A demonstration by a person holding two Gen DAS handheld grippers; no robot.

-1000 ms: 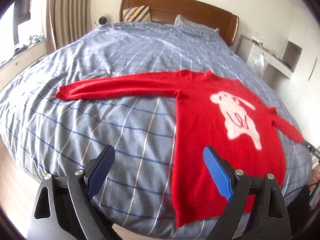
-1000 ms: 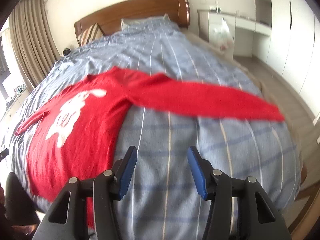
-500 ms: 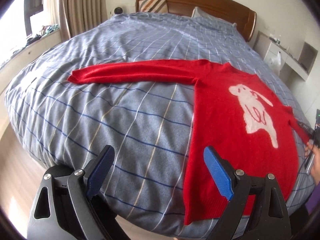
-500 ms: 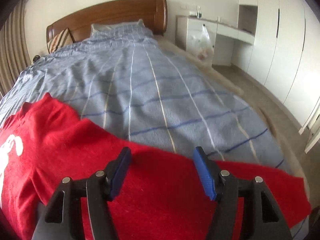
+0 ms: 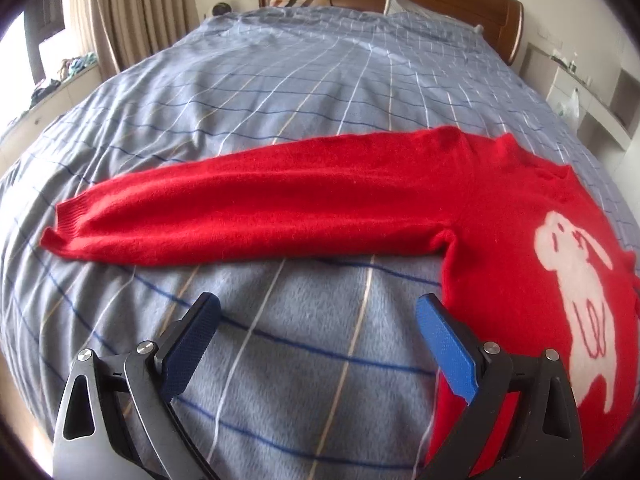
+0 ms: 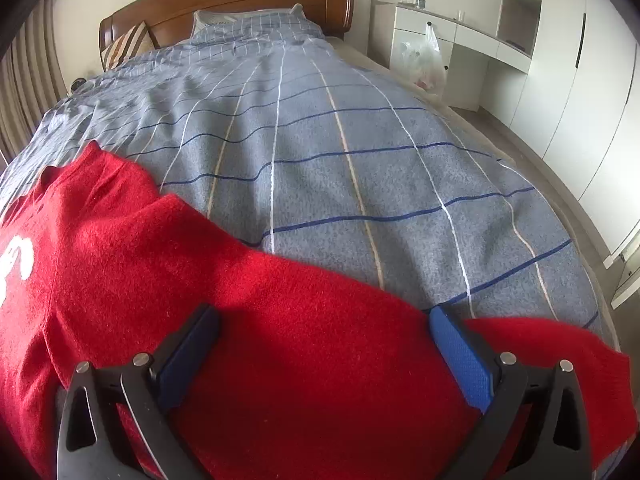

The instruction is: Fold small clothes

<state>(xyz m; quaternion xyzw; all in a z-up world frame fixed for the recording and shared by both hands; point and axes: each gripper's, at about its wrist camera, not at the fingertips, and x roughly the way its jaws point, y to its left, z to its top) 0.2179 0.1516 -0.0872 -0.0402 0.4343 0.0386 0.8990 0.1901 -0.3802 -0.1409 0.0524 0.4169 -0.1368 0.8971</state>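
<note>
- Left wrist view: red sweater [image 5: 460,204] lies flat on the bed [image 5: 320,80], one sleeve stretched out to the left (white animal motif at right). Left gripper [image 5: 316,312] over bare duvet just below the sleeve; jaws opening, spread wide, nothing btwn them.
- Right wrist view: right gripper [image 6: 324,324] over the other sleeve; jaws opening, sleeve cloth btwn the spread fingers, not pinched.
</note>
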